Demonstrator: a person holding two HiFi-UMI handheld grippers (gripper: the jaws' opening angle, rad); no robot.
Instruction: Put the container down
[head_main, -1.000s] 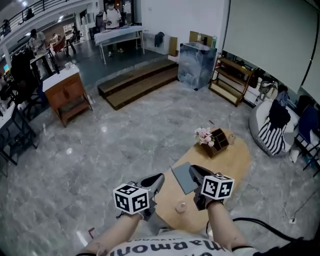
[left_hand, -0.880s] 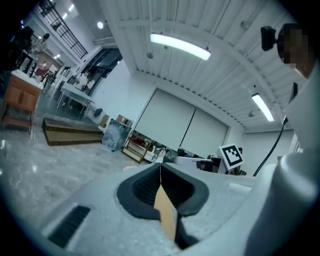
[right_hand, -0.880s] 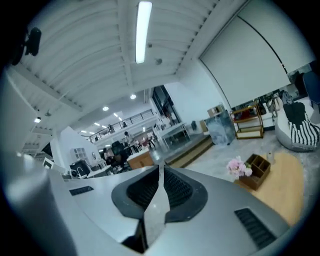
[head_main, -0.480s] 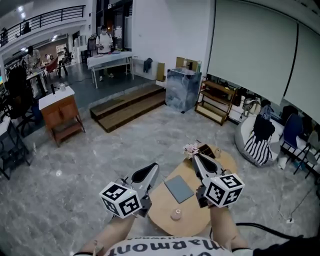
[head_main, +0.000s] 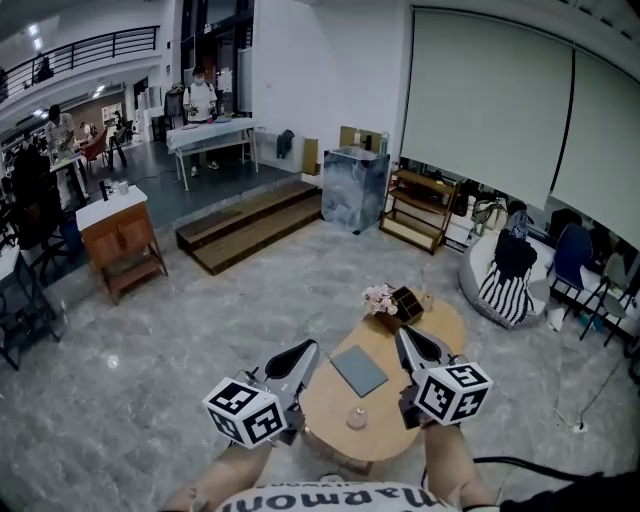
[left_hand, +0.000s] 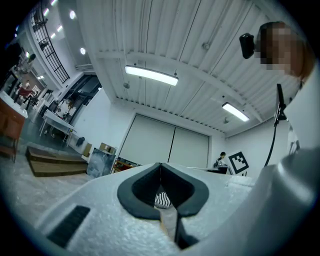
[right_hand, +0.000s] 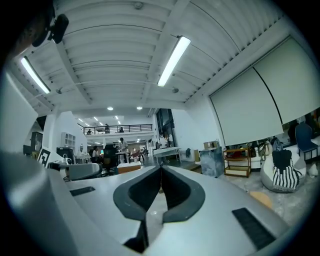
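**Change noted.** Your right tool (head_main: 408, 338) has just been closing and its jaws now meet at the tips with nothing between them. Your left tool (head_main: 303, 352) is likewise closed and empty. Both tools have come up off the tabletop (head_main: 325, 405), which sits smaller and lower in the head view than a second ago.

**Reading for the task.** The small container (head_main: 357, 418) stands upright on the tabletop near its near edge, between your two tools but clear of both. The put-down looks complete, and you appear to be withdrawing.

**Containers and contents.**
1. Small container: pale and low, standing alone. It is too small to tell what is in it, or whether it is lidded.
2. Wooden organiser box (head_main: 405, 303), at the far edge of the tabletop. One side holds a bunch of pink-white flowers (head_main: 379, 298). The other compartments look dark, and their contents cannot be made out.

**Also on the tabletop.** A flat grey pad (head_main: 358, 370) lies mid-surface, between the container and the box and touching neither.
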